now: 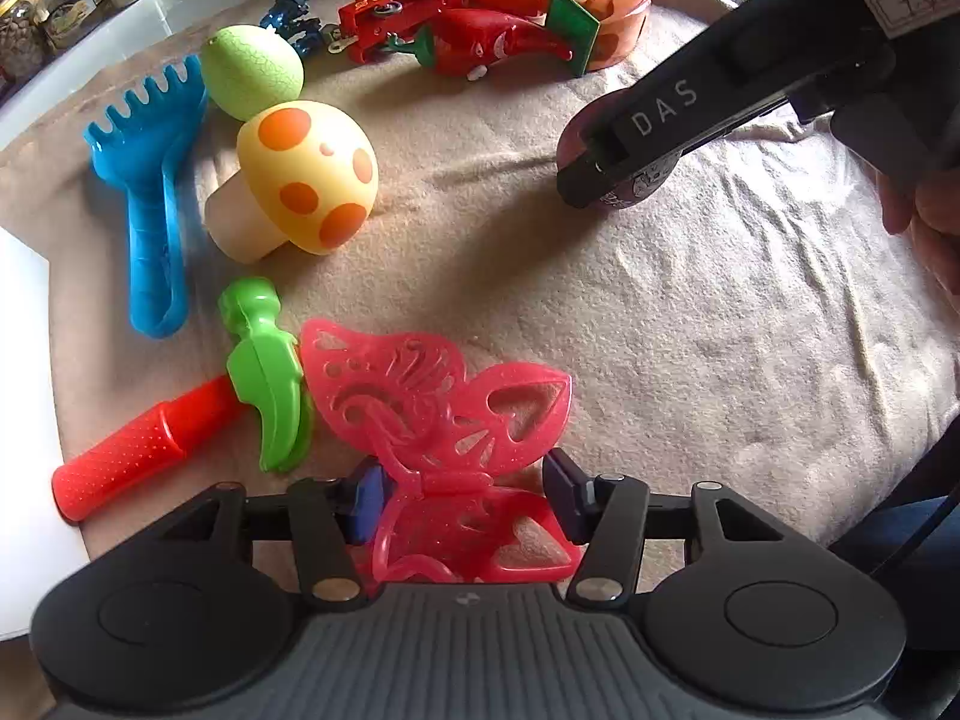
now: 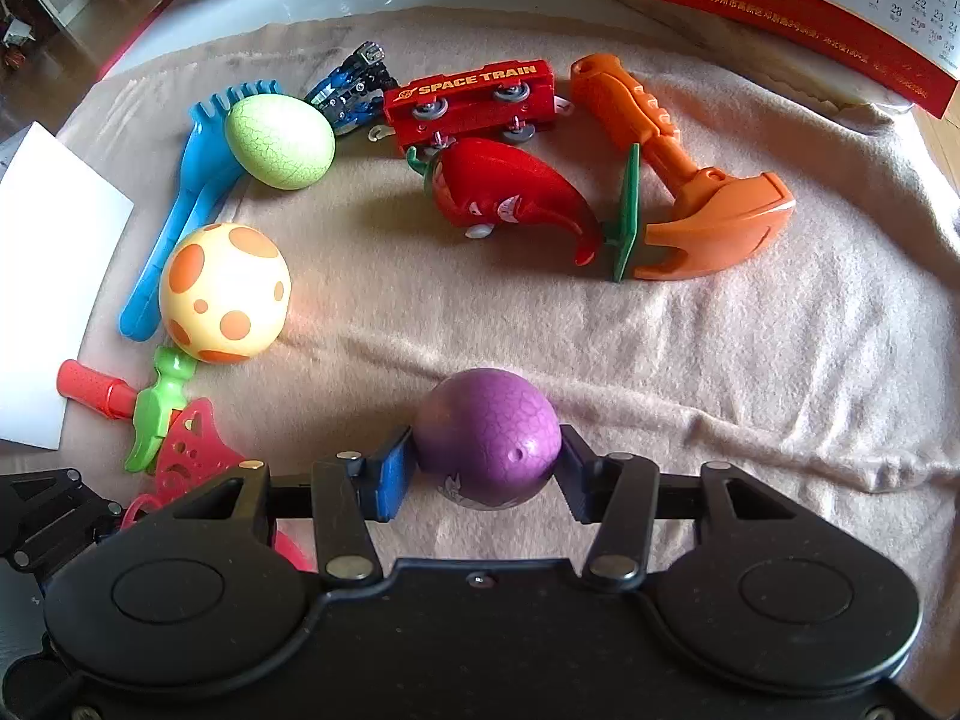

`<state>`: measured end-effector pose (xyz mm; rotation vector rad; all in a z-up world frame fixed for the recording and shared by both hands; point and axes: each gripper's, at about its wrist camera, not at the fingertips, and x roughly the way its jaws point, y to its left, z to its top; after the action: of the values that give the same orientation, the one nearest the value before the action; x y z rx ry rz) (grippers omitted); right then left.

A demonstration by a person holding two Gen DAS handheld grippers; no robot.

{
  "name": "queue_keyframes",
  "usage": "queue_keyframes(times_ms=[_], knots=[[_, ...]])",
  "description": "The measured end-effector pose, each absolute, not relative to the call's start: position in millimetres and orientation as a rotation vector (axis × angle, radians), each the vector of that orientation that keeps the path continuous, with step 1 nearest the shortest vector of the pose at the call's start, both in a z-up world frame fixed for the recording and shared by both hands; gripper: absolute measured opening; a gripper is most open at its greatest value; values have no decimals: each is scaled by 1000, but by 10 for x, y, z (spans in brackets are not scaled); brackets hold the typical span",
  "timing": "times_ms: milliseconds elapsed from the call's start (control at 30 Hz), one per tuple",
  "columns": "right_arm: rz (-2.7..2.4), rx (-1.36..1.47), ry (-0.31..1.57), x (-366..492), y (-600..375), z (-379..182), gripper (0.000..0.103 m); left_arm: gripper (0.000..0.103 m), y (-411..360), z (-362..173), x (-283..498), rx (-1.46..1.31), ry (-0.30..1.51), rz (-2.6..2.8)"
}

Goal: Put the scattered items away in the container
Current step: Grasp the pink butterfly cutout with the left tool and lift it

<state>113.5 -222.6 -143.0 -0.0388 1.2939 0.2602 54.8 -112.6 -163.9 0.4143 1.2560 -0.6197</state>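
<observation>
A pink openwork butterfly [image 1: 444,402] lies on the beige blanket [image 1: 690,330], and my left gripper [image 1: 465,495] is shut on it, its pads pressed to both sides near the hinge. A purple crackle-patterned egg [image 2: 487,432] sits between the blue pads of my right gripper [image 2: 487,471], which is shut on it just above the blanket. In the left wrist view that right gripper [image 1: 603,183] points down at the upper right, a hand behind it. A white flat-edged object [image 2: 54,300] lies at the left; I cannot tell whether it is the container.
Loose toys ring the blanket: blue rake [image 1: 150,180], green egg [image 2: 279,141], spotted yellow mushroom [image 1: 300,174], green-headed red-handled hammer [image 1: 198,408], red train car [image 2: 474,99], red chilli [image 2: 510,192], orange hammer [image 2: 690,180], blue robot [image 2: 351,87]. Jars [image 1: 54,6] stand beyond.
</observation>
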Motion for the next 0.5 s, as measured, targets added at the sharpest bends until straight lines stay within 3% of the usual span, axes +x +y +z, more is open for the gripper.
queue_keyframes(times_ms=[233,500], knots=[[248,-39,1314,1159,-2238,-1510,53,54,-1107,-1515,596,338,1258,-641],[228,-12,1289,1201,-2302,-1513,62,54,-1114,-1442,566,303,1260,-664]])
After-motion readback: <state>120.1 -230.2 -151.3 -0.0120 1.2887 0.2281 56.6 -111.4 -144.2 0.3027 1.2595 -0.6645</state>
